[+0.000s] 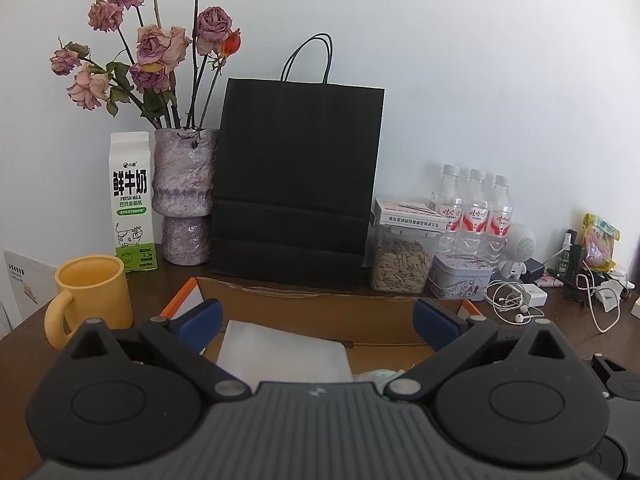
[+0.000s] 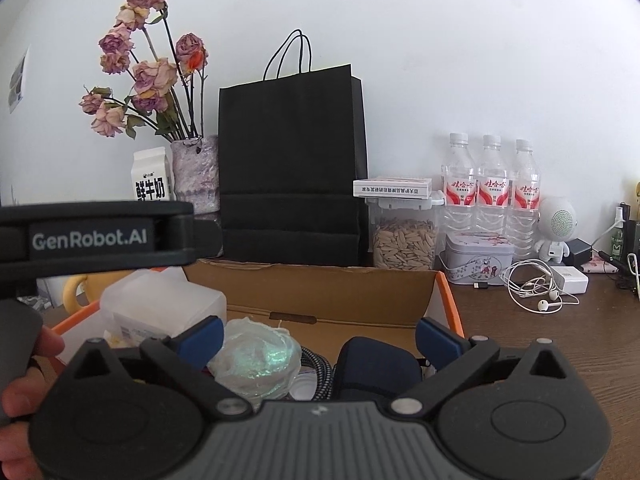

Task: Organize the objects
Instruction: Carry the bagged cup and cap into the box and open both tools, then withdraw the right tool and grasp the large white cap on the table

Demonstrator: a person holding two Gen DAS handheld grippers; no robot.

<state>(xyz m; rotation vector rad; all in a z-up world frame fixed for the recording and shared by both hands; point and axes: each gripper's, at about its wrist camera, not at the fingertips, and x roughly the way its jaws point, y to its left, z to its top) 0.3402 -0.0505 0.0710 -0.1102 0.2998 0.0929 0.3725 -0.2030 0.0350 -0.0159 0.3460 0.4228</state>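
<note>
Hovering over the cardboard box [image 2: 320,292] near the desk's [image 2: 560,340] front edge, left gripper [image 1: 318,320] and right gripper [image 2: 318,338] gape wide, empty — likely ready for sorting its iridescent wrap [image 2: 260,360] and pouch [image 2: 376,364].

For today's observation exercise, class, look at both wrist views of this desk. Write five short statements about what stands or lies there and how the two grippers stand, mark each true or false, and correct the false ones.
1. Three water bottles stand in a row against the wall. True.
2. The black paper bag lies flat on the desk. False: it stands upright against the wall.
3. The left gripper is clamped on the yellow mug. False: its jaws stand open and the mug sits apart, off to one side.
4. The clear jar of seeds has a flat white box on its lid. True.
5. The right gripper holds the white earphones. False: its jaws are open above the cardboard box.
</note>
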